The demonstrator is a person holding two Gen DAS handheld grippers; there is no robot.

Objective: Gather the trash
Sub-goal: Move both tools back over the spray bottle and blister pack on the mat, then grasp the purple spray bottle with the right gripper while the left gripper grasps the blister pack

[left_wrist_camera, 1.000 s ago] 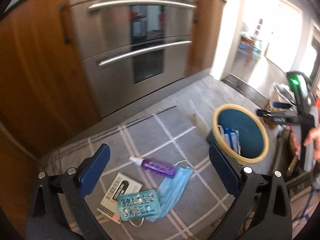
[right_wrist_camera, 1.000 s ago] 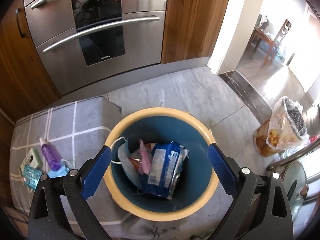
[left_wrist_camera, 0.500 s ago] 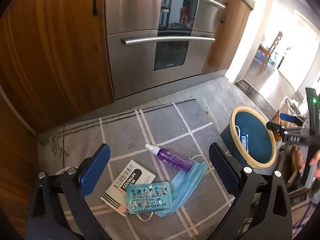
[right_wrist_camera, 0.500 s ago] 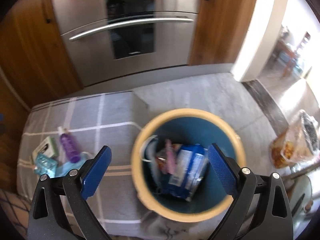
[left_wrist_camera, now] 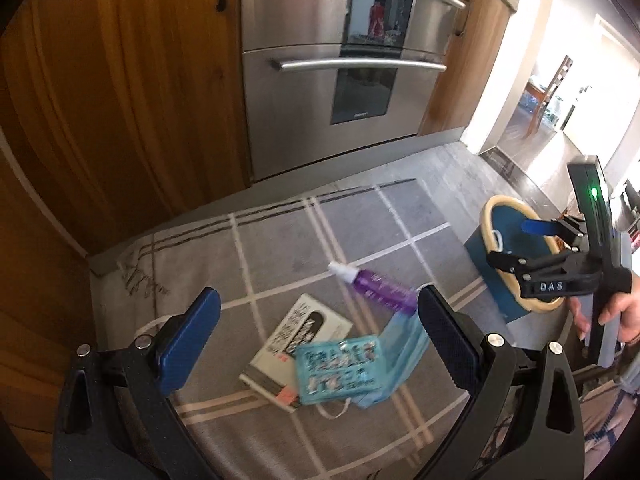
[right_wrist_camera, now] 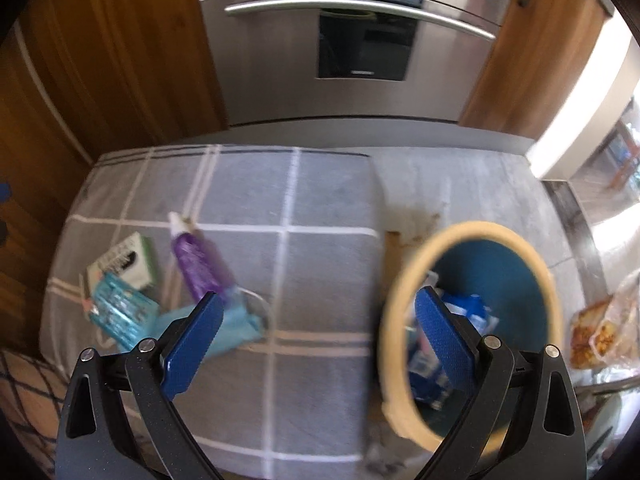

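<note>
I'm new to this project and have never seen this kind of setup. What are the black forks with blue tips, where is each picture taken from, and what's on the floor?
They are two hand-held grippers, one in each of a person's hands; each carries a camera looking along its two fingers. The left gripper and right gripper are both open and hold nothing. The left view also shows the right gripper from outside, held by the person's hand. On the grey checked rug lie a purple spray bottle, a white box, a teal blister pack and a blue face mask. The bin beside them already holds wrappers.
</note>
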